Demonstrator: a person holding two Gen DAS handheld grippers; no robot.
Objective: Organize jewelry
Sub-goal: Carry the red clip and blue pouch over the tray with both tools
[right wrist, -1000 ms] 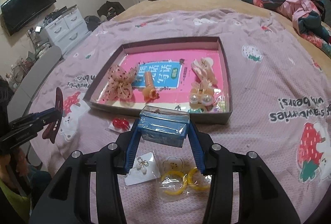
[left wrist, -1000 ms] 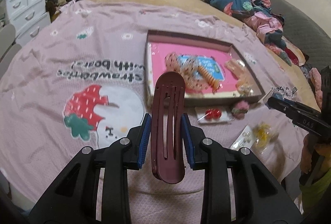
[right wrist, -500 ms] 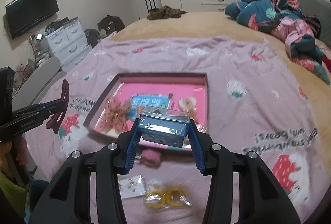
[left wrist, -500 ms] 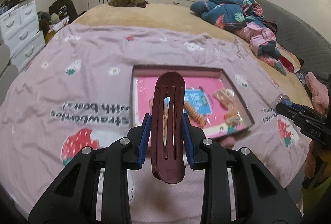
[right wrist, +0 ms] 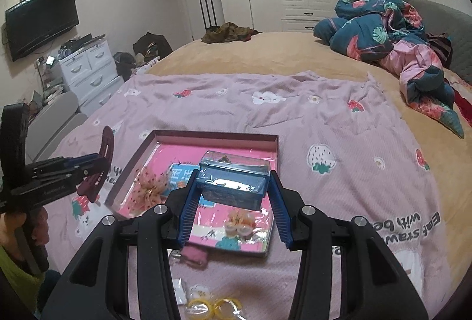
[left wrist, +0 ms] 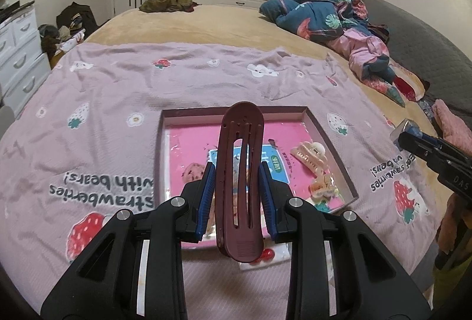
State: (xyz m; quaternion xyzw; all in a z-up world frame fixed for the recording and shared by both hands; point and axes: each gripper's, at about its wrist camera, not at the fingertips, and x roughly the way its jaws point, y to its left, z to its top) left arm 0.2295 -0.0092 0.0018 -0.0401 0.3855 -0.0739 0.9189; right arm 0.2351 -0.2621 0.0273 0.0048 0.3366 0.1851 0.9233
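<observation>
- Left wrist view: my left gripper [left wrist: 238,193] is clamped on a dark maroon hair clip [left wrist: 239,181], blue pads [left wrist: 207,199] pressed against both long edges. The clip stands upright between the fingers, its rounded tip up and its ridged end hanging below the pads.
- Behind the clip lies the shallow tray [left wrist: 330,137] with a pink lining, flat on the lilac strawberry blanket [left wrist: 118,101]. I see a beige claw clip [left wrist: 309,156] in its right half and some smaller pale pieces near the right front corner; I cannot tell what those are.
- A small packet with red beads [left wrist: 265,255] peeks out just in front of the tray, under the clip's lower end.
- Right wrist view: my right gripper [right wrist: 233,199] is closed on a small blue transparent box [right wrist: 233,182], held level above the tray [right wrist: 218,135]. Something small sits inside the box, too unclear to name.
- In the tray below I make out a peach speckled bow [right wrist: 149,187] on the left and a pair of round pale pieces [right wrist: 240,227] near the front.
- On the blanket in front of the tray: a dark pink item [right wrist: 194,255], a white card [right wrist: 180,293] and yellow rings in a clear packet [right wrist: 212,305].
- At the left edge of this view the left gripper [right wrist: 97,166] hovers with the maroon clip [right wrist: 101,163], well apart from the tray's left wall.
</observation>
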